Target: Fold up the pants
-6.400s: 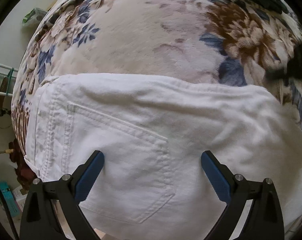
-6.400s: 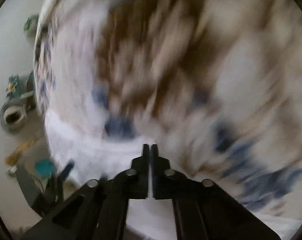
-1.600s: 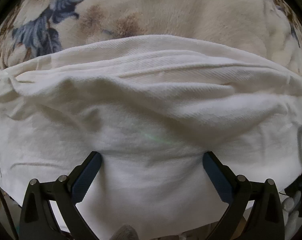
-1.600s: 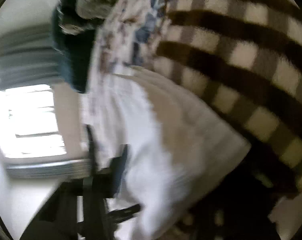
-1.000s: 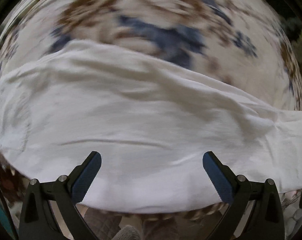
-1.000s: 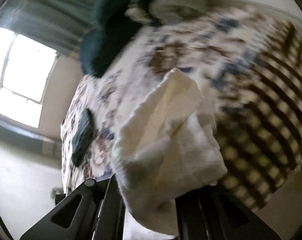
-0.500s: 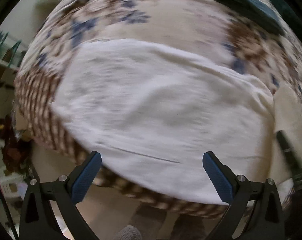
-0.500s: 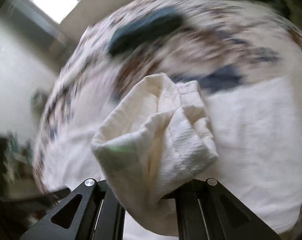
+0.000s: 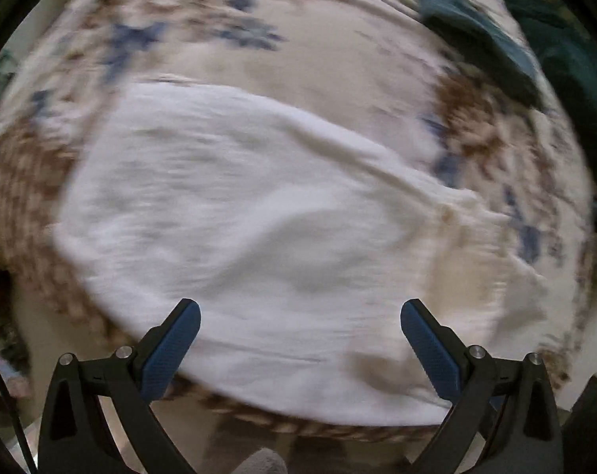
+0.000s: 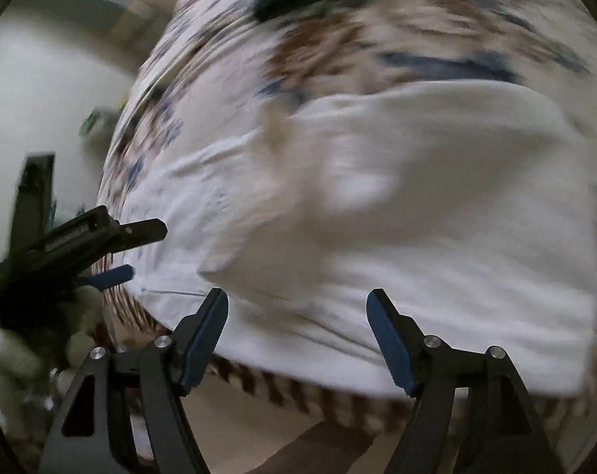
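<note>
Left gripper [image 9: 300, 326]: jaws wide apart, nothing between them, hovering over near edge of white pants [image 9: 258, 229]. Also visible at far left of right wrist view [image 10: 140, 251], apart from the fabric. Pants lying as one folded white bundle on floral bedspread [image 9: 318, 59], close to the bed's near edge. Raised ridge across upper layer, top flap bulging toward right side. Teal folded cloth [image 9: 476, 35] farther back on bed, well apart from pants. Right gripper [image 10: 298, 330]: jaws spread, empty, just above near hem of pants.

Both views motion-blurred, so fine creases not readable.

Risks, judged: top layer looks puffy and unpressed, likely to spring open or slide off if left as is. Bundle sits near bed edge over the checked border [image 10: 258, 383]; a push toward the near side could drag it off. Soft bedding under it could let the layers skew if pressed unevenly. Pinching only the top layer would undo the fold.

Counts: pants 1; grippers 2, blue finger pads 2 each; teal cloth 1; bedspread 1.
</note>
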`<state>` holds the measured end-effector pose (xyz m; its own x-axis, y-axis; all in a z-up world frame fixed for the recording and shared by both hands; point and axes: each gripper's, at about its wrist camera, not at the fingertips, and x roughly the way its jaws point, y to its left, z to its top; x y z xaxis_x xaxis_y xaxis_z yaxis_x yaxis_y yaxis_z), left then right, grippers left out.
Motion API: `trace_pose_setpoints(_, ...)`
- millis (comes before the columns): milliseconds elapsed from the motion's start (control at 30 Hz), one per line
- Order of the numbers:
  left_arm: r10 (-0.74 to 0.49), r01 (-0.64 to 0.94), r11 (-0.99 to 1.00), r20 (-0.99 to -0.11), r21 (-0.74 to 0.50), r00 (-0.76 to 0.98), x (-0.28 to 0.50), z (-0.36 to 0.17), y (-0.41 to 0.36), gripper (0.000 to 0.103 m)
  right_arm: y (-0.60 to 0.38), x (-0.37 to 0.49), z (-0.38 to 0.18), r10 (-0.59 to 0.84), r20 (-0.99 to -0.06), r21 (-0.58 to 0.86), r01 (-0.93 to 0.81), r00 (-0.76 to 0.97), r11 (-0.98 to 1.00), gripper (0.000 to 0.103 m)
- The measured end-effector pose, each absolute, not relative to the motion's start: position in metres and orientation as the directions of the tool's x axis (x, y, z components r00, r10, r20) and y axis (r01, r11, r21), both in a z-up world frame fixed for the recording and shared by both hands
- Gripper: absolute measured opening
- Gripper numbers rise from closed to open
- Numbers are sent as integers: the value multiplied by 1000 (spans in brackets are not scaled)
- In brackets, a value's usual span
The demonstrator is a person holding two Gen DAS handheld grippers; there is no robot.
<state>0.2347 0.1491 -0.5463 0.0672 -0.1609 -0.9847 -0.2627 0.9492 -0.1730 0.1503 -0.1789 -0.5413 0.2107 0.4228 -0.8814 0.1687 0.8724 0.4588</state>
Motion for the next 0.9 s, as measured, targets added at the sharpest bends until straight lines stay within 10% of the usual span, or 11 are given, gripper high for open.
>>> trace_pose_setpoints(167, -304, -247, 926, -952, -285, -41, 252, -581, 107, 103, -253, 129, -543, 346, -913, 404, 378, 214, 833, 75)
trace_pose_setpoints(333, -192, -92, 978, -979, -186, -66, 256, -603, 71, 103, -299, 119, -557, 302, -925, 379, 498, 230, 780, 75)
trace_pose_setpoints(567, -111, 188, 976, -994, -107, 11, 236, -590, 20, 14, -307, 122, -568, 288, -927, 374, 522, 241, 766, 76)
trace_pose_setpoints(900, -267, -134, 957, -962, -257, -62, 193, -564, 79, 11, -312, 134, -570, 323, -924, 383, 501, 206, 776, 75)
